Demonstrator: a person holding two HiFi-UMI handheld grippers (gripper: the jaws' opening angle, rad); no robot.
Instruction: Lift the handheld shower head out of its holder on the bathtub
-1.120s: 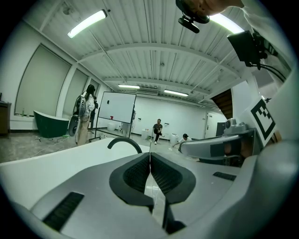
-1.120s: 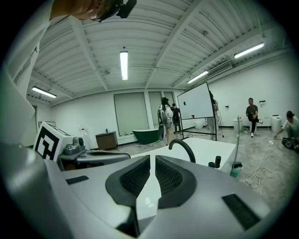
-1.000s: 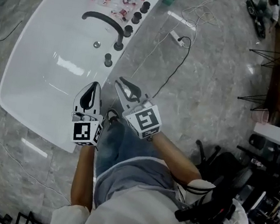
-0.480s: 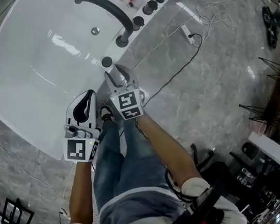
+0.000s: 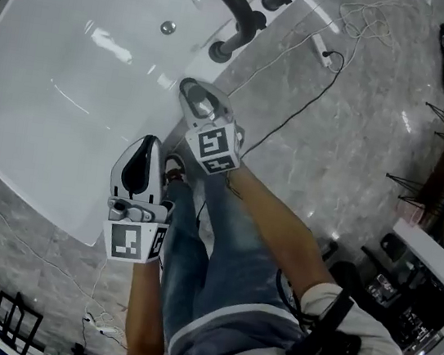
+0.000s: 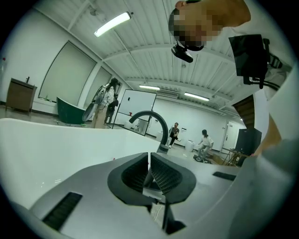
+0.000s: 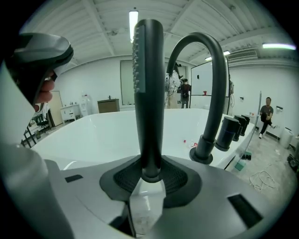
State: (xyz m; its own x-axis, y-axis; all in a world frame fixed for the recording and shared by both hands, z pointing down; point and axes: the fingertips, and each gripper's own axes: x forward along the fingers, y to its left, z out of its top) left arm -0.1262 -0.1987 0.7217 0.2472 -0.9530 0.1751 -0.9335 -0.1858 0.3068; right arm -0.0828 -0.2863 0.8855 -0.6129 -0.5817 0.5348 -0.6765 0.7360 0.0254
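The black stick-shaped shower head (image 7: 148, 93) stands upright in its holder on the white bathtub (image 5: 39, 129) rim, just left of the arched black spout (image 7: 212, 70). My right gripper (image 7: 150, 179) is closing, with the wand's lower end between its jaws and a gap showing on both sides. In the head view the right gripper (image 5: 193, 94) lies over the rim near the spout base and hides the shower head. My left gripper (image 5: 145, 153) hovers shut and empty at the tub's near edge, pointing toward the spout (image 6: 152, 116).
Black tap knobs (image 7: 229, 133) line the rim beyond the spout. A power strip (image 5: 327, 57) and a black cable (image 5: 298, 109) lie on the marble floor right of the tub. The person's jeans-clad legs stand against the tub. People stand far back in the left gripper view.
Both grippers have come down. The right one has moved forward from beside the tub to over the rim at the shower head. The left one stays at the tub's near edge.
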